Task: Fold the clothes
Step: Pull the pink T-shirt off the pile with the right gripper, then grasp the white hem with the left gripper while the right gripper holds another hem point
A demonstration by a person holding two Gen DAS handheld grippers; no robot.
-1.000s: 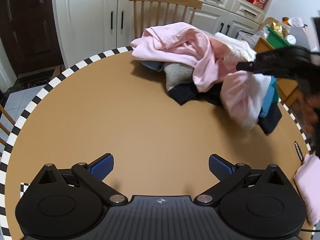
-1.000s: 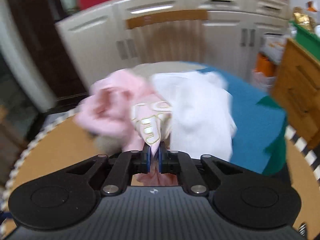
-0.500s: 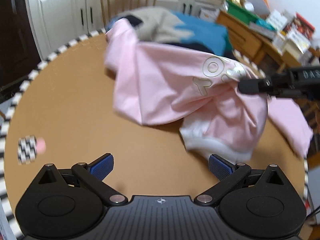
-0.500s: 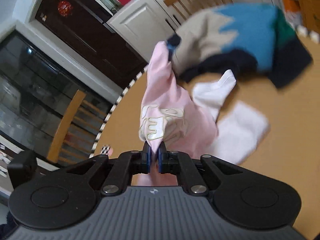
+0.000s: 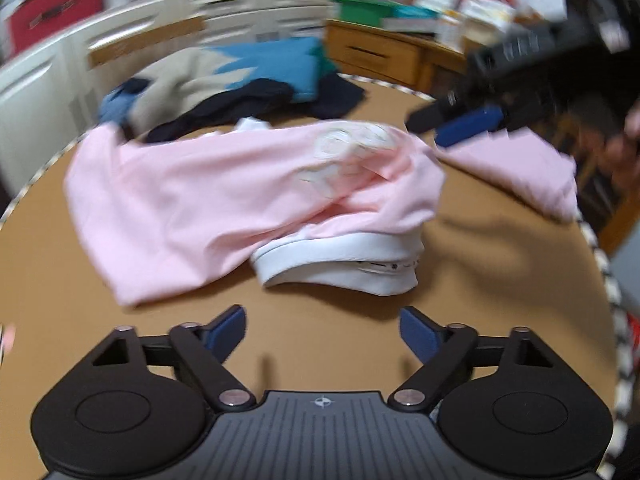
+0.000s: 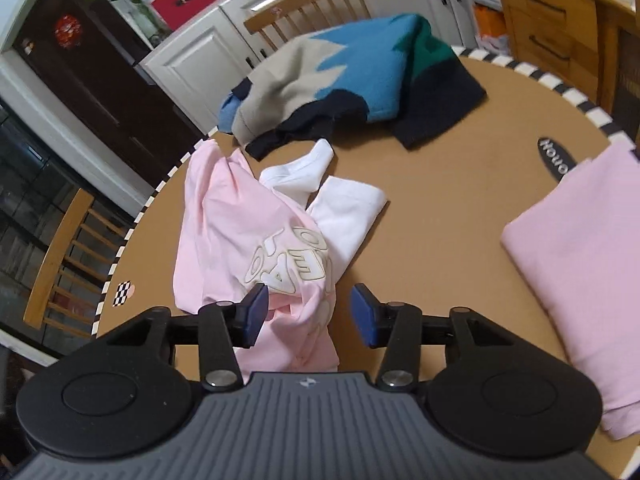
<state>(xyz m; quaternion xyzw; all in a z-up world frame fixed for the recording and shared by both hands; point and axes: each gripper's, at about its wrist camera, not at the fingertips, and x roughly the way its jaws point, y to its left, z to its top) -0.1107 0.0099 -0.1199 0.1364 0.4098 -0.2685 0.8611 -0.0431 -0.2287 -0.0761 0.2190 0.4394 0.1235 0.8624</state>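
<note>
**Crumpled sweatshirt on desk: risks before the first fold**

The pink sweatshirt lies bunched near the middle of the round desk, its white hem rolled under. Both tools are released: the left gripper hovers with jaws spread just short of the hem; the right gripper has jaws apart over the printed chest.

Likely faults:
- Pinching several layers at once, locking in the twist.
- Dragging cloth toward the folded pink garment beside the sweatshirt, disturbing it.
- Snagging the colour-block sweater beyond the sweatshirt.
</note>
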